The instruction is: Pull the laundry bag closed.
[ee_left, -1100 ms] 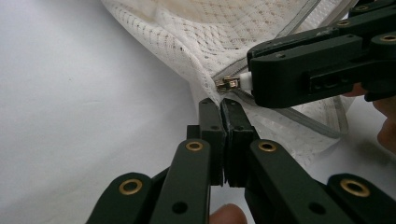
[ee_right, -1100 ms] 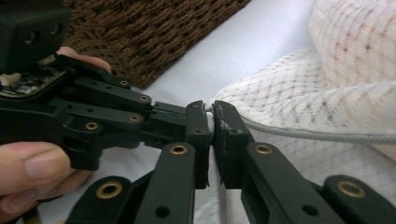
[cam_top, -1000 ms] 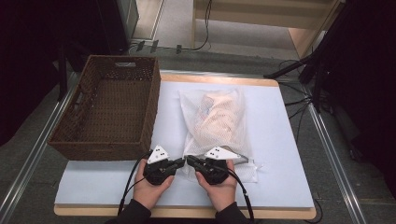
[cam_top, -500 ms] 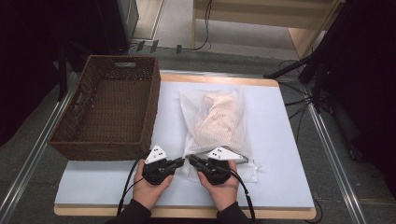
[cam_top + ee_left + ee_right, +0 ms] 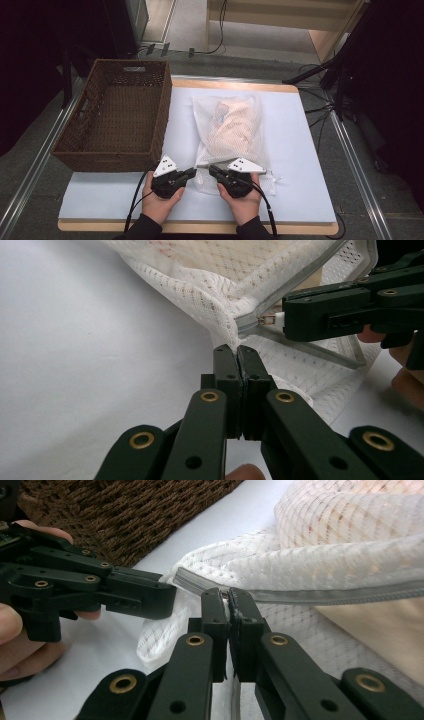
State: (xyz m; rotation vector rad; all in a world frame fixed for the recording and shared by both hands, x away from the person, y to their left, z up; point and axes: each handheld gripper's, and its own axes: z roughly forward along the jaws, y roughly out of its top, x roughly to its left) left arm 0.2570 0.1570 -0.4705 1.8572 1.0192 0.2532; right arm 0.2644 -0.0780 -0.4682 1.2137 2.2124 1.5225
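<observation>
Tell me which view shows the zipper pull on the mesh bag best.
The left gripper view: the zipper pull sits clear and sharp, pinched at the tip of the right hand-held gripper, at the corner of the mesh bag. The right gripper view hides it between closed jaws, showing just the zipper tape. In the high view it is too small to make out.

The high view looks forward and down from above the near edge of the table (image 5: 300,150). Each gripper view sits low and very close, looking along its own claw. Both gripper views share the mesh bag's (image 5: 210,300) near left corner and the opposite claw.
</observation>
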